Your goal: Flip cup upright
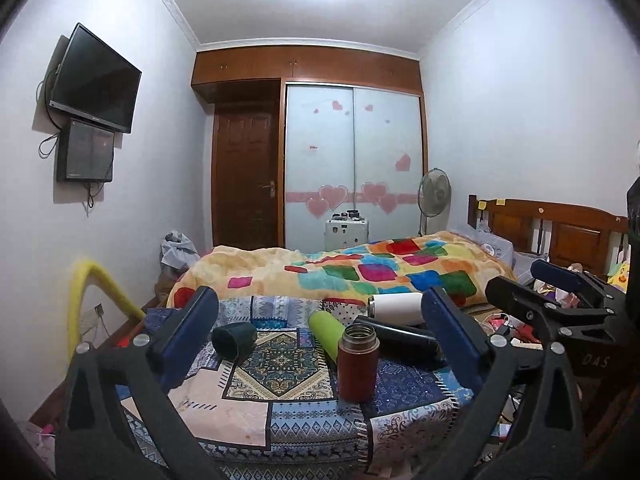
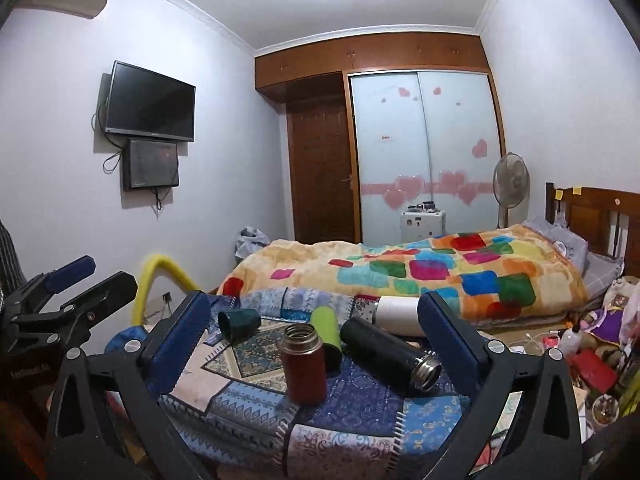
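Note:
A red-brown flask (image 1: pixel 357 362) (image 2: pixel 303 364) stands upright and open-topped on the patchwork cloth (image 1: pixel 256 412) (image 2: pixel 360 412). Behind it several cups lie on their sides: a dark green cup (image 1: pixel 235 341) (image 2: pixel 239 323), a lime green cup (image 1: pixel 326 335) (image 2: pixel 325 326), a black flask (image 1: pixel 396 338) (image 2: pixel 390 354) and a white flask (image 1: pixel 394 307) (image 2: pixel 400 316). My left gripper (image 1: pixel 320 344) is open and empty, above the near side of the cloth. My right gripper (image 2: pixel 314 344) is open and empty too, beside the left one, which shows at the left edge (image 2: pixel 86 280). The right gripper shows at the right of the left wrist view (image 1: pixel 528 284).
A bed with a colourful blanket (image 1: pixel 360 268) (image 2: pixel 420 276) lies behind the cloth. A yellow tube (image 1: pixel 86 296) (image 2: pixel 160 276) arches at the left. Clutter (image 2: pixel 592 352) lies on the floor at the right. A TV (image 1: pixel 94 80), wardrobe and fan (image 2: pixel 510 184) are far off.

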